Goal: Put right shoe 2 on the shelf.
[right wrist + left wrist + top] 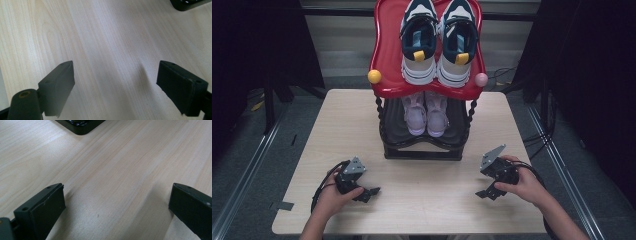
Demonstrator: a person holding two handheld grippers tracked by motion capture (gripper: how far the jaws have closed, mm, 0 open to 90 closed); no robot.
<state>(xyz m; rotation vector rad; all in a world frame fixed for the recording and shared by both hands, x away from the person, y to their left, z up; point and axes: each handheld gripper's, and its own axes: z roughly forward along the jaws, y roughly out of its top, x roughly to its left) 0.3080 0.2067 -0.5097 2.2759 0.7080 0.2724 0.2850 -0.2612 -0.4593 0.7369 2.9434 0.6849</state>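
Here, both hand-held grippers rest low on the bench [337, 115], 1 at each near corner, with nothing between their jaws. The left hand-held gripper [371, 192] stands spread wide, bare wood between its black pads [47, 212]; the right hand-held gripper [484, 192] is just as widely spread over empty wood, as its own pads [58, 82] show.

The things nearest them are on the shoe rack [422, 150], which stands at the middle of the bench, beyond and between the 2 hands. Its lower black shelf holds a pair of pale lilac shoes [427, 114] side by side, toes pointing toward the person, so each shoe's long axis runs straight away from the near edge. The red top tray [384, 55] carries a pair of white and navy sneakers [439, 42], toes likewise toward the person.

From the left hand-held gripper the lilac pair lies forward and to the right; from the right one, forward and to the left. Neither looks clearly nearer. I judge that a reach to either shoe would have to go in low under the red tray, along the shoe's length.
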